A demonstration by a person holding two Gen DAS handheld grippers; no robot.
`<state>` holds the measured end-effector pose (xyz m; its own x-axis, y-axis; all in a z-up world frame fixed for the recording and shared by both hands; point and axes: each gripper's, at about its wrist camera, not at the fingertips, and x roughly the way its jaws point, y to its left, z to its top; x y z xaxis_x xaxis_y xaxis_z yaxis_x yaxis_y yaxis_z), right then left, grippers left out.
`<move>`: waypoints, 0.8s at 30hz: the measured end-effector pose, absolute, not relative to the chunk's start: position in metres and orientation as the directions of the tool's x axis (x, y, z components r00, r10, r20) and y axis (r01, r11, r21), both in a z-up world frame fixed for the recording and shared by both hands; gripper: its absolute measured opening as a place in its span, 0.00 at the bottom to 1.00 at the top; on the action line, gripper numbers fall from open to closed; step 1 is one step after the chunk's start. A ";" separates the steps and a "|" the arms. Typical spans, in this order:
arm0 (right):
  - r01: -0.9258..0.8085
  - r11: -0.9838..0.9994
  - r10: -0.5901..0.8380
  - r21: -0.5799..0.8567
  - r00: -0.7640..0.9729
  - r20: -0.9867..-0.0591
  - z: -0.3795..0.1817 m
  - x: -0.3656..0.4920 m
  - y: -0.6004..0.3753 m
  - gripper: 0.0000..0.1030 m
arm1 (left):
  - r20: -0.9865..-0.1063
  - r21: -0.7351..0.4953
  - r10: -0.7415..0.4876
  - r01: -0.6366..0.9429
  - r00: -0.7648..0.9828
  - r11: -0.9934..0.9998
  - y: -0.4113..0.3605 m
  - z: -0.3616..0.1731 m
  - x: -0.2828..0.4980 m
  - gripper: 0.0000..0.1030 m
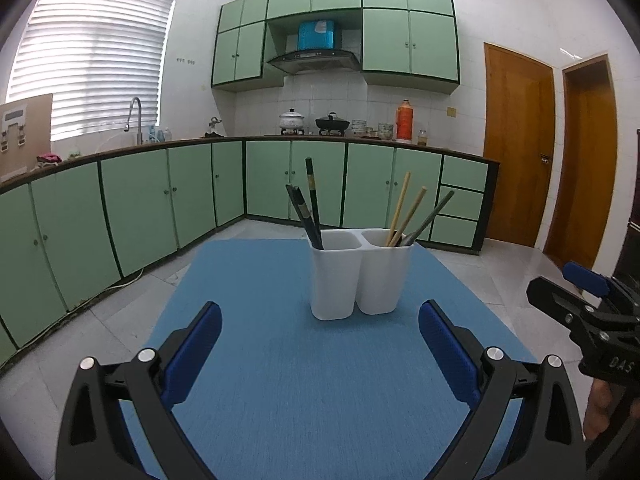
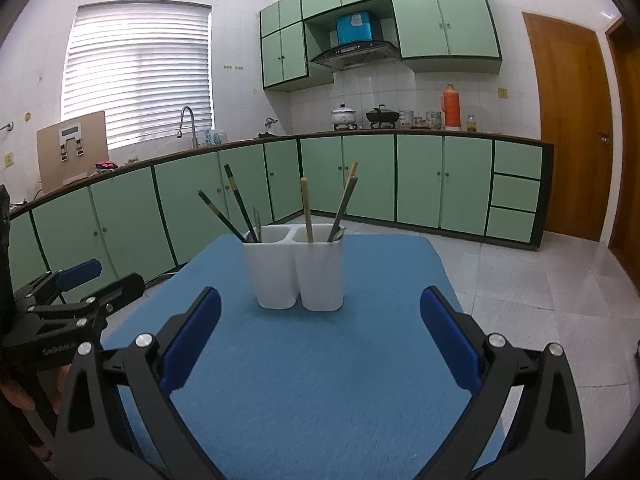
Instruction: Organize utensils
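On the blue mat stood a white two-compartment utensil holder, well forward of both grippers and touched by neither. Its left compartment held dark chopsticks; its right one held pale bamboo chopsticks and a grey-green handle that may have belonged to a spoon. From the right wrist view something metallic also seemed to sit among the dark sticks, too small to name.

The left gripper hung with its jaws spread as wide as they go and nothing between them. The right gripper was the same, wide and empty, beside its partner.

The likeliest trouble was the holder itself: tall, light-looking and unanchored on the cloth, it would probably tip or slide if a sloping stick were pulled sideways rather than along its own length. The sticks leaned and crossed, so closing on one could catch its neighbour and drag both out. Thin round chopsticks might also roll or slip from the flat blue pads. With both grippers converging on one small target, they could knock each other.
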<state>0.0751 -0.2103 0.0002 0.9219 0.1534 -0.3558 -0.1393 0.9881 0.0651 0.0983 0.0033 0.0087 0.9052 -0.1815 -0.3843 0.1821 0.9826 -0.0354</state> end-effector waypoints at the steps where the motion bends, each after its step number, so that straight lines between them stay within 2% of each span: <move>1: -0.141 0.988 0.154 0.061 0.922 -0.355 0.001 0.074 -0.209 0.94 | -0.380 -0.036 -0.178 0.178 0.908 0.983 0.004 0.010 0.095 0.94; 24: -0.170 0.985 0.171 0.036 0.915 -0.366 0.009 0.063 -0.195 0.94 | -0.373 -0.043 -0.176 0.172 0.911 0.984 0.005 0.022 0.074 0.94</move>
